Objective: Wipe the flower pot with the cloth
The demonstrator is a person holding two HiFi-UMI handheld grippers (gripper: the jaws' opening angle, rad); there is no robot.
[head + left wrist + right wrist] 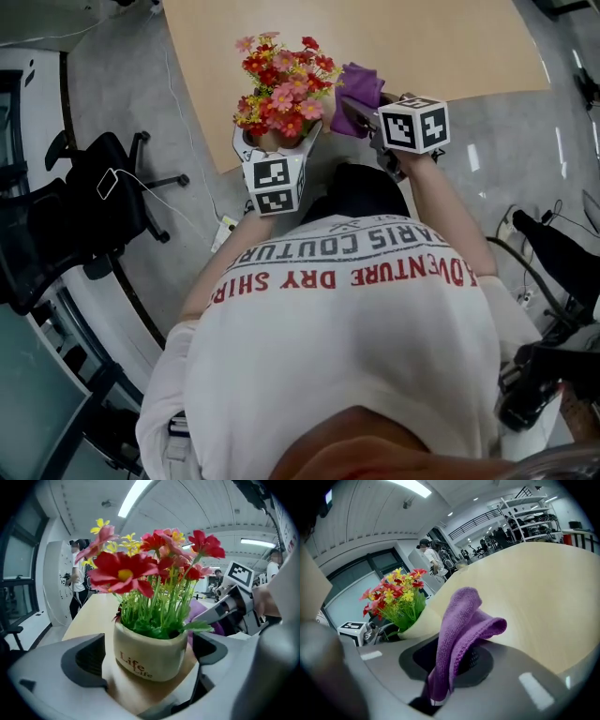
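Note:
A cream flower pot (pixel 149 652) printed "Life" holds red, pink and yellow flowers (pixel 150 559) and stands at the near edge of the wooden table (pixel 450 47). My left gripper (pixel 150 649) is open around the pot, with a gap showing at each pad. In the head view the pot (pixel 272 141) sits just beyond the left gripper (pixel 277 155). My right gripper (pixel 450 667) is shut on a purple cloth (pixel 461 630), which stands up folded from the jaws. It hangs right of the flowers, the cloth (pixel 359 86) close beside them above the table.
A black office chair (pixel 103 197) stands on the grey floor to the left, with cables beside it. Dark equipment (pixel 553 244) lies at the right. People (pixel 77 581) stand far behind the table. Shelving (pixel 525 517) lines the back of the room.

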